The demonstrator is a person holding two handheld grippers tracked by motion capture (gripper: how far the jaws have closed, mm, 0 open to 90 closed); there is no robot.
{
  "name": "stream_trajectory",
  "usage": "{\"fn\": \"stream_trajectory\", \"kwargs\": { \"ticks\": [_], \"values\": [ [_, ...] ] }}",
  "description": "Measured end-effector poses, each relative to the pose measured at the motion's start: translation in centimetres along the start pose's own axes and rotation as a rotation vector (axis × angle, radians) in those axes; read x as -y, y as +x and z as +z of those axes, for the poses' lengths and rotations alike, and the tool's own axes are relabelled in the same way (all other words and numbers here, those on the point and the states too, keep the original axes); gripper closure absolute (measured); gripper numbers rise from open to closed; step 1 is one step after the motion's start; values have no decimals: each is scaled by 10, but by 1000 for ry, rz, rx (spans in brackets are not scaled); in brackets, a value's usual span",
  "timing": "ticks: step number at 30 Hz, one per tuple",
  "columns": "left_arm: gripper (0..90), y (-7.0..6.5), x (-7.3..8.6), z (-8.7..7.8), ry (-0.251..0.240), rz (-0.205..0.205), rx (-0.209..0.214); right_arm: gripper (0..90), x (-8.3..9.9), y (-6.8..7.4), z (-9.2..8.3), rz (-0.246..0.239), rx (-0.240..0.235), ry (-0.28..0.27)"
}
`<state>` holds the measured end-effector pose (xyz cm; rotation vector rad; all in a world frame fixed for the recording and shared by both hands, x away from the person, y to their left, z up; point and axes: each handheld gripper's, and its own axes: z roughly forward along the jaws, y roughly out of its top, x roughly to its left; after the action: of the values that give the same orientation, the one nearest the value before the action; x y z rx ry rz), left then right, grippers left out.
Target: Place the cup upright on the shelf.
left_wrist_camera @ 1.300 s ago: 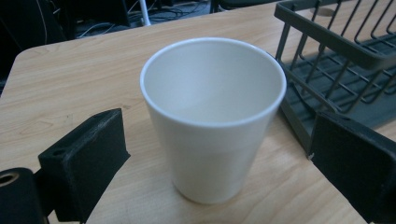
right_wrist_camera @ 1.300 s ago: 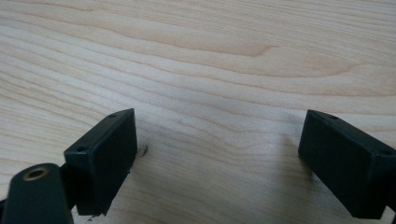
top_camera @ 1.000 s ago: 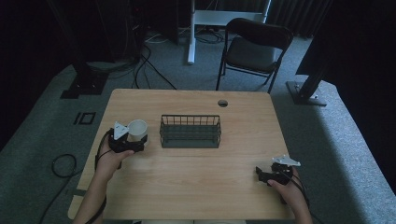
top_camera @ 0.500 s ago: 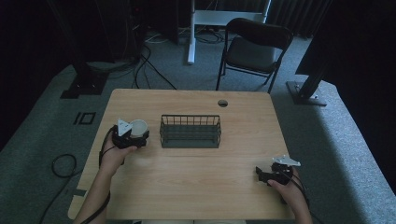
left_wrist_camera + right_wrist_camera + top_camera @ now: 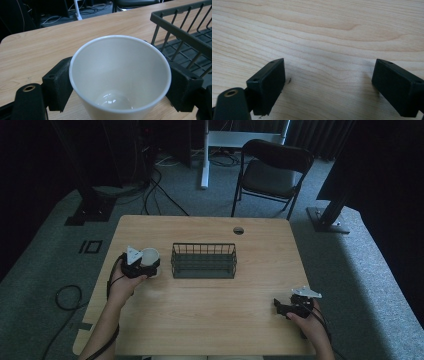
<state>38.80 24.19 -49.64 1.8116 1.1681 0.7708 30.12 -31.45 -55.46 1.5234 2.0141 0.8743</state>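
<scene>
Empty white paper cup (image 5: 120,75), upright, clamped between the jaws of the left gripper (image 5: 145,265), one black pad pressed against each side of its wall. Held at the left part of the wooden table (image 5: 210,320), just beside the left end of a dark wire basket (image 5: 204,261), also empty. Left hand (image 5: 122,285) behind the gripper, forearm reaching in from the bottom edge. Right gripper (image 5: 329,82) low over bare wood near the right front corner, jaws spread wide, holding nothing, right hand (image 5: 312,320) wrapped around it.
</scene>
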Motion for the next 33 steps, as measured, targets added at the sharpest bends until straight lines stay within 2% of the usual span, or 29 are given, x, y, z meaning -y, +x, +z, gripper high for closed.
{"fn": "stream_trajectory", "kwargs": {
  "ticks": [8,17,22,30,31,32,33],
  "values": [
    [195,2,-15,-13,-14,-3,2,111,0,0,0,0,0,0],
    [196,-2,-47,-29,-53,25,2,111,0,0,0,0,0,0],
    [196,-5,-60,-33,-71,41,-1,111,0,0,0,0,0,0],
    [196,-13,-94,-41,-125,70,8,111,0,0,0,0,0,0],
    [196,-17,-103,-43,-139,80,14,111,0,0,0,0,0,0],
    [196,-17,-103,-43,-139,80,14,111,0,0,0,0,0,0],
    [196,-21,-111,-44,-151,90,23,111,0,0,0,0,0,0]
  ]
}}
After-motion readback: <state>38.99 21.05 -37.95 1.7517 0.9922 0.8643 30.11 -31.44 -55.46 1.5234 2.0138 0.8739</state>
